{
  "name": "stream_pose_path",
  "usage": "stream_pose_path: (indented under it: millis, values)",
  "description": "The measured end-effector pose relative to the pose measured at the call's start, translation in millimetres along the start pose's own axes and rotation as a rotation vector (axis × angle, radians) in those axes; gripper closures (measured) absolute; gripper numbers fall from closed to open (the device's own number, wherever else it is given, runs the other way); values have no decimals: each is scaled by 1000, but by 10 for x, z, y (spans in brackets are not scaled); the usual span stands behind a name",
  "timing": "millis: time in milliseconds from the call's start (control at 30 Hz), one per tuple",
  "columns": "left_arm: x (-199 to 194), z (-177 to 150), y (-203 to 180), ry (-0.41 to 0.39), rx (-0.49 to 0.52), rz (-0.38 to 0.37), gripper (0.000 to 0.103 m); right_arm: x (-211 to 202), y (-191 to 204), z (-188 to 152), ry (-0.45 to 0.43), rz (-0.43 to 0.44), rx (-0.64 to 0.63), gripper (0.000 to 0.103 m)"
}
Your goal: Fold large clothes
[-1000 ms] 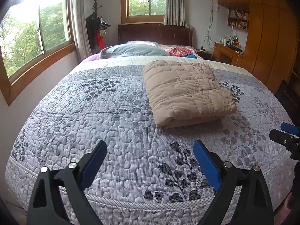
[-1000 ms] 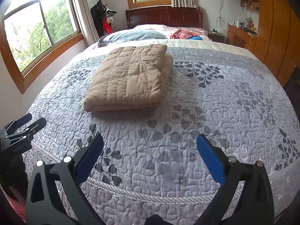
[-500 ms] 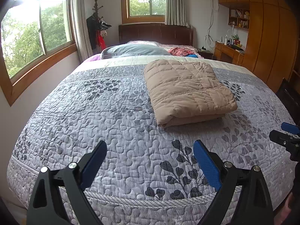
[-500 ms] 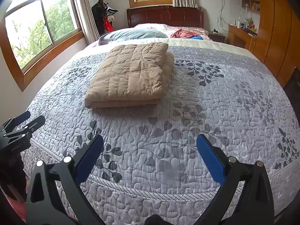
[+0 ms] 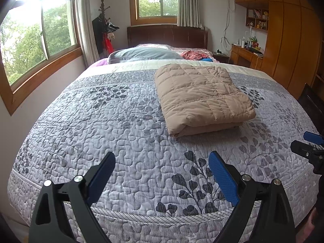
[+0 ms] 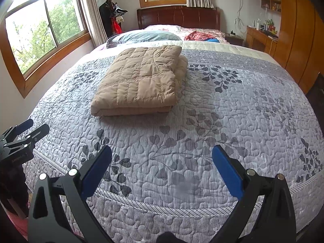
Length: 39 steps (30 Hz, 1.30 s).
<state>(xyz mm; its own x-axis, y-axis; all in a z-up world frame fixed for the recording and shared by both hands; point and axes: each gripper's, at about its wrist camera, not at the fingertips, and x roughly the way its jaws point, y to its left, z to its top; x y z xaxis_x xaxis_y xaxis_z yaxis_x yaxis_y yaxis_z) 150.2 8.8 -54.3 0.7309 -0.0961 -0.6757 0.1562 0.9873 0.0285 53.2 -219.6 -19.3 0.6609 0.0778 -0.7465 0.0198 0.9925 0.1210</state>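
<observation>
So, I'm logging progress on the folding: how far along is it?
Looks done: the tan quilted jacket lies folded in a neat stack on the bedspread. In hand: nothing; the left hand-held gripper and right hand-held gripper are both open, near the bed's foot, apart from it. Left: no other unfolded large garment is clearly visible.

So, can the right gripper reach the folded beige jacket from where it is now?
Probably yes. The right gripper is open and empty, and only bare quilt lies between it and the beige jacket. Nothing blocks the way, though it must move forward over the bed.
</observation>
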Motion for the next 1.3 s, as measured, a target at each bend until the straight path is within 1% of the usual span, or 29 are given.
stream_pose_path:
  millis: [900,1300]
  values:
    - [101,7,28,25,7,-25,9,97,-46,23,25,2,-3,4]
    - [113,4,33,23,8,-23,9,135,-66,22,35,1,-1,4]
